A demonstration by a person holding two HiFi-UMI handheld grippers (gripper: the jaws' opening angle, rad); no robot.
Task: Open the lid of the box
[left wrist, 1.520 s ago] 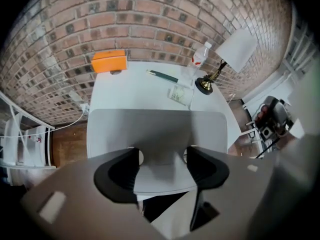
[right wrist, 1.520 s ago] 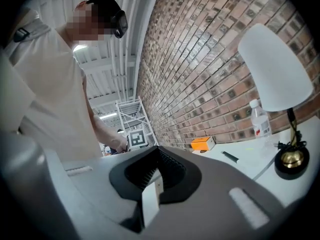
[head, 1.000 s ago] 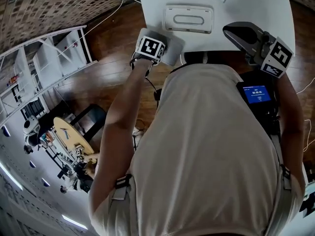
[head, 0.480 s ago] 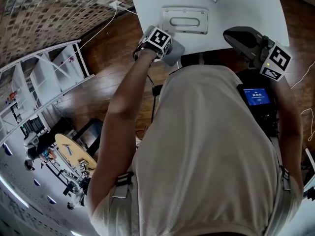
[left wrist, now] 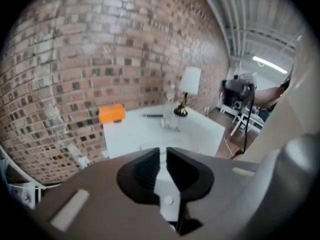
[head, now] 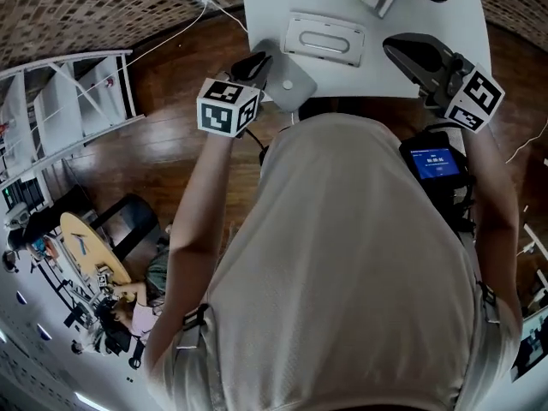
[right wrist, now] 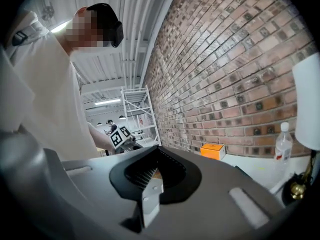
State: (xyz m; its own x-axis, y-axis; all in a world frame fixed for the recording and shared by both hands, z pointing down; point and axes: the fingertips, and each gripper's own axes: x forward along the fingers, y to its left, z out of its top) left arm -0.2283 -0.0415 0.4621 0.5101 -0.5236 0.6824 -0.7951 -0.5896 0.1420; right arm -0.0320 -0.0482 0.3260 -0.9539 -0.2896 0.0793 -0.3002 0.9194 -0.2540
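Observation:
A flat white box (head: pixel 324 38) with a recessed handle in its lid lies shut on the white table (head: pixel 402 24), near its front edge. My left gripper (head: pixel 255 61) hangs just off the table's front left corner, left of the box and apart from it. Its jaws are closing, and in the left gripper view (left wrist: pixel 163 156) only a narrow gap shows, with nothing in it. My right gripper (head: pixel 394 46) hovers over the front right of the table beside the box. In the right gripper view (right wrist: pixel 154 175) its pads meet on nothing.
An orange box (left wrist: pixel 111 113) sits at the table's far end by the brick wall. Near it are a lamp (left wrist: pixel 189 81) and a clear bottle (right wrist: pixel 283 141). A white shelf rack (head: pixel 77 101) stands on the wooden floor to the left. A blue-screened device (head: pixel 432 163) hangs at my chest.
My left gripper has drawn back and left from the table's corner and tilted, its marker cube now facing sideways. The right gripper has hardly moved.

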